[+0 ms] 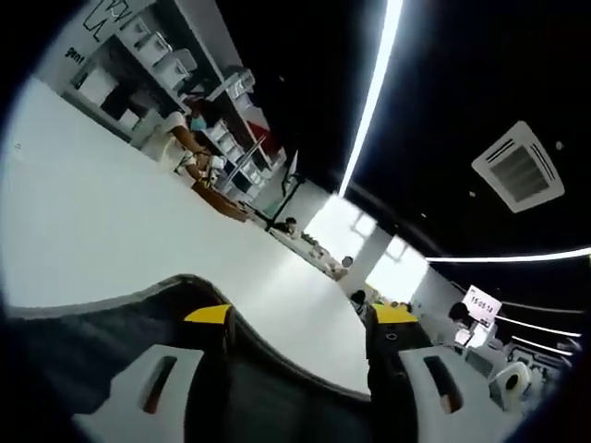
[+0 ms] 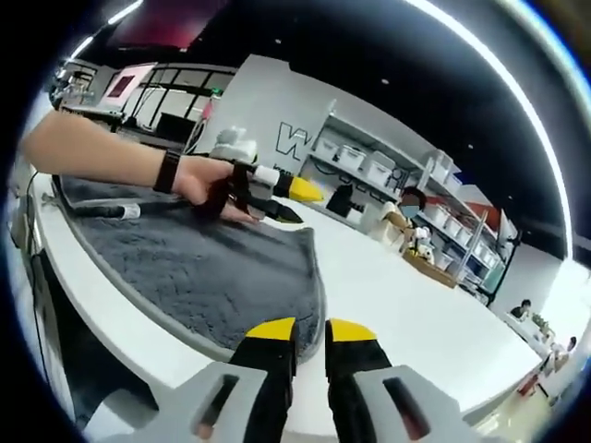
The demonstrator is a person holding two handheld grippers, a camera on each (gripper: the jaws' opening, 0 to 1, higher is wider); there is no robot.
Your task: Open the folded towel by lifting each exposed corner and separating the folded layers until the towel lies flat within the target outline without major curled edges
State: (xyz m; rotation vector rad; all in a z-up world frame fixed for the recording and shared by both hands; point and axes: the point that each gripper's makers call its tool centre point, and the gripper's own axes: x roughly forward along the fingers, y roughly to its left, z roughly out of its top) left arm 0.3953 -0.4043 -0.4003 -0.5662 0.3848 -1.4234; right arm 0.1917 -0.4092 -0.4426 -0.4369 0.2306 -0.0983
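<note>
The dark grey towel (image 2: 199, 263) lies on the white table (image 2: 416, 286), spread out on the side of the table nearest to the right gripper view's camera, and its surface looks mostly flat there. At the near corner of the towel, the right gripper (image 2: 309, 330) has its two yellow-tipped jaws brought close together with only a thin gap, and the towel's edge runs into this gap, so it seems to pinch the corner. At the far edge of the towel, the left gripper (image 2: 294, 201) is held by a person's hand (image 2: 205, 183) with a dark wrist band, and its jaws are clamped on the towel edge. In the left gripper view, the same left gripper (image 1: 305, 316) shows its jaws apart, with the towel's curved edge (image 1: 277, 355) passing between them over the table (image 1: 111, 221). Beyond the table stand shelves (image 2: 388, 171) with white boxes.
</note>
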